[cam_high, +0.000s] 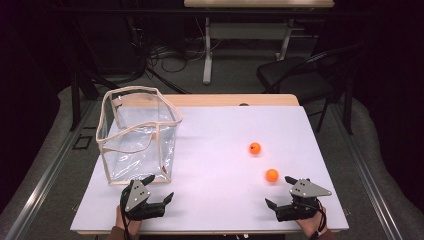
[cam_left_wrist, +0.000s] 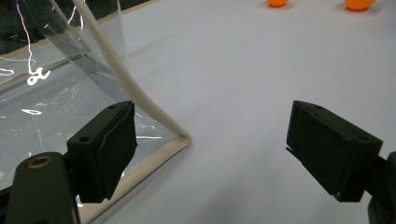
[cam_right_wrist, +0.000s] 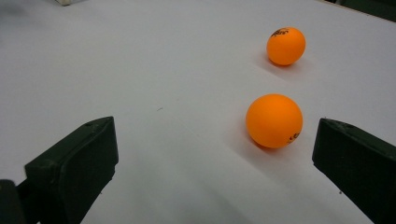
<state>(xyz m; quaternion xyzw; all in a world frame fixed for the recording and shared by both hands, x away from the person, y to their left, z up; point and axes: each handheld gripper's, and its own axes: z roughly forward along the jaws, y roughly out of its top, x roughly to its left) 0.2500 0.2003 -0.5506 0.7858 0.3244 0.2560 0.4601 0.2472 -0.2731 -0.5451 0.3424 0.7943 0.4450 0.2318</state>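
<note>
Near ball (cam_right_wrist: 274, 121) | just inside right tool (cam_right_wrist: 215, 154) right jaw | open table (cam_high: 215, 150) leftward

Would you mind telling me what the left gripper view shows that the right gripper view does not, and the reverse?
The left gripper view alone has the clear bag, its cream-trimmed corner beside the open left gripper. The right gripper view alone has printed marks on the balls and the open right gripper, with the nearer ball just ahead of it. Both share the white table and the two orange balls, the farther ball included.
</note>
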